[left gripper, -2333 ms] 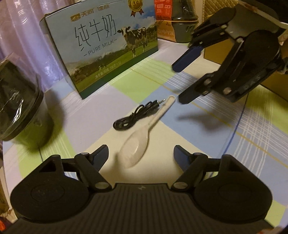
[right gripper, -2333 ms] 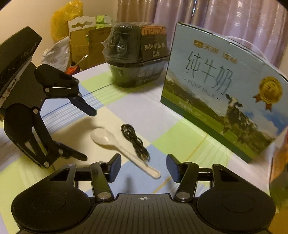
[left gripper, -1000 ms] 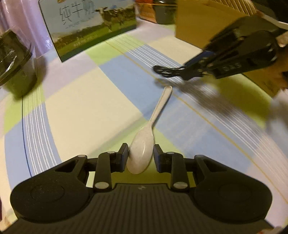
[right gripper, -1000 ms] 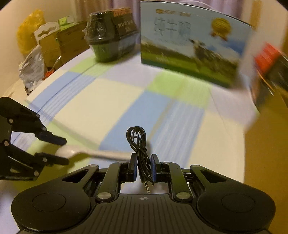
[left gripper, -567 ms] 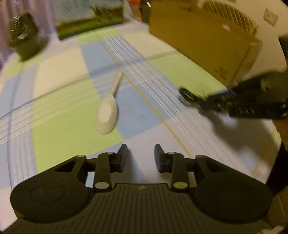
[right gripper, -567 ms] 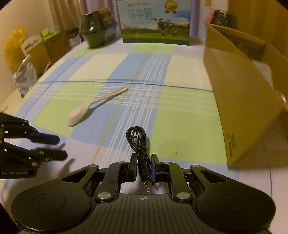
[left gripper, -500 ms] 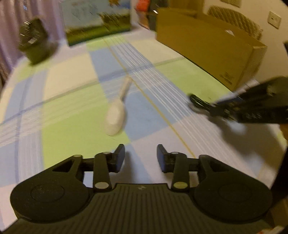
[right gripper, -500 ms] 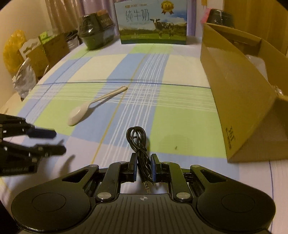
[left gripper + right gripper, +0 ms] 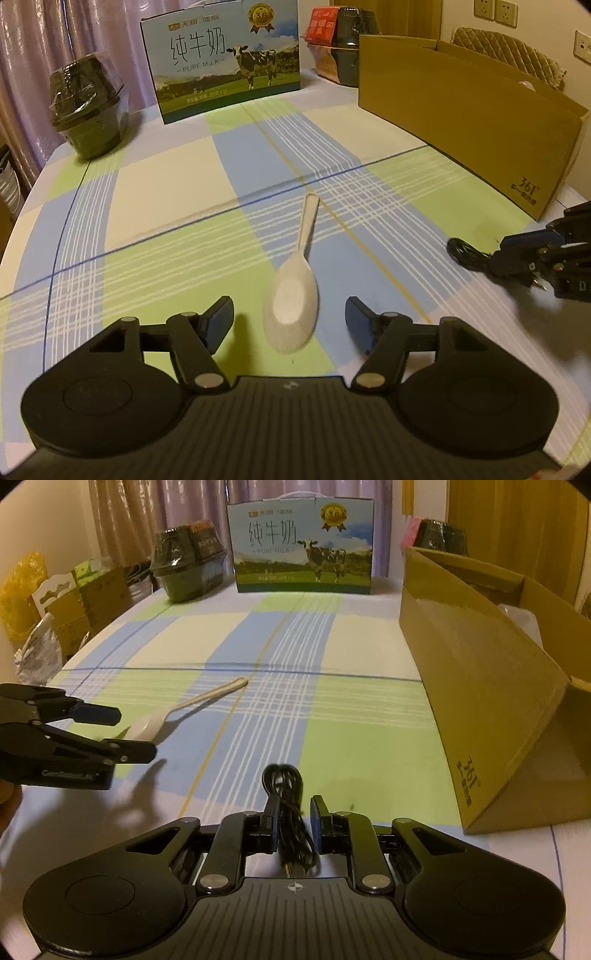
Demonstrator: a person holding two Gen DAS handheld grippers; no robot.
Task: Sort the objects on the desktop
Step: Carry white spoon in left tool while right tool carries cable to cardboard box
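Observation:
A white spoon (image 9: 293, 295) lies flat on the checked tablecloth, bowl toward me, handle pointing away. My left gripper (image 9: 290, 319) stands open with its fingers on either side of the bowl, not touching it. The spoon (image 9: 184, 707) also shows in the right wrist view, beside the left gripper (image 9: 129, 734). My right gripper (image 9: 293, 823) is shut on a coiled black cable (image 9: 284, 786), held just above the cloth. From the left wrist view the right gripper (image 9: 517, 254) sits at the far right with the cable (image 9: 463, 251) sticking out.
An open brown cardboard box (image 9: 480, 686) stands along the right side. At the back are a milk carton box (image 9: 221, 55) and a dark wrapped bowl (image 9: 88, 107); another dark bowl (image 9: 345, 51) sits behind the cardboard box. Bags and cartons (image 9: 55, 605) lie off the table's left edge.
The left gripper let the spoon go onto the cloth, then opened wider and moved back up to its bowl. The right gripper stayed shut on the cable and steadied near the cardboard box.

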